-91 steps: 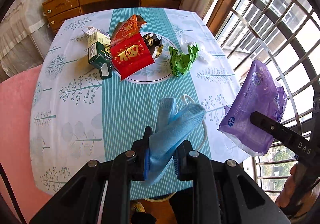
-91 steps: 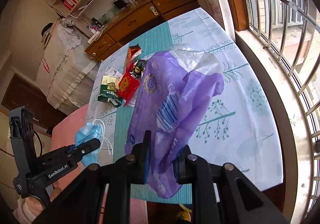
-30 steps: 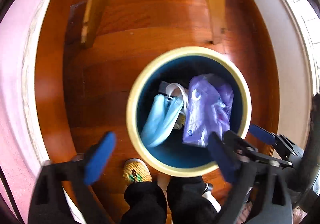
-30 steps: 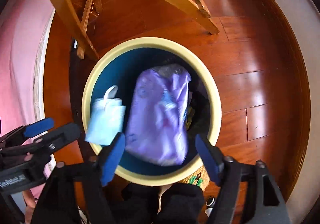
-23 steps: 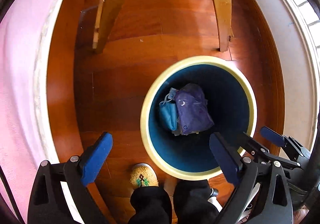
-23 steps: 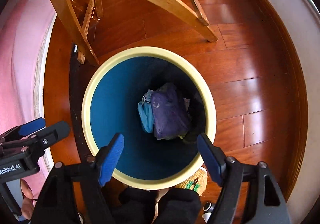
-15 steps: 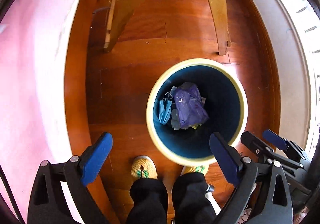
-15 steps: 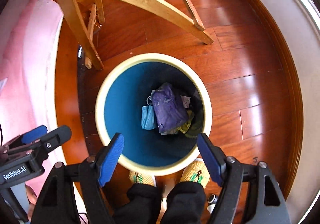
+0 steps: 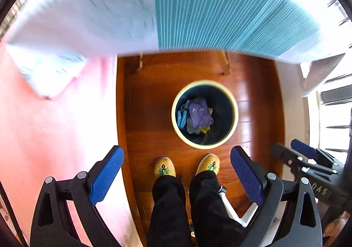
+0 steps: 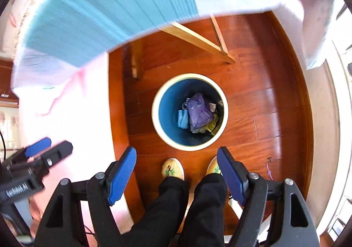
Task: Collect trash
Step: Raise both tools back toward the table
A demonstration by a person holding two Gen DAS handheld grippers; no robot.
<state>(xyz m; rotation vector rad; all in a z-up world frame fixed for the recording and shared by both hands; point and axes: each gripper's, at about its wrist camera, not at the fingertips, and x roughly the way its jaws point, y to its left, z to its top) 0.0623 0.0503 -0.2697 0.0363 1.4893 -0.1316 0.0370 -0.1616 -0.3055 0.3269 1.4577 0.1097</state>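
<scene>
Here, the left gripper (image 9: 176, 172) and the right gripper (image 10: 177, 172) both point down at the floor with jaws spread wide and nothing between the blue pads. Below them a round bin (image 9: 233, 101) (image 10: 158, 101) stands on the wooden floor (image 10: 253, 101), just ahead of the person's yellow slippers (image 9: 165, 166). Inside it lie a purple wrapper (image 10: 199, 111) and, touching its left side, a blue face mask (image 10: 182, 119). The striped tablecloth's edge (image 9: 220, 9), blurred, overhangs the top of each view.

Glossy wooden floor (image 10: 253, 97), crinkled purple plastic wrapper (image 10: 199, 112) in smooth bin (image 10: 169, 101), striped cloth tablecloth (image 9: 220, 4), knitted slippers (image 9: 165, 167)
</scene>
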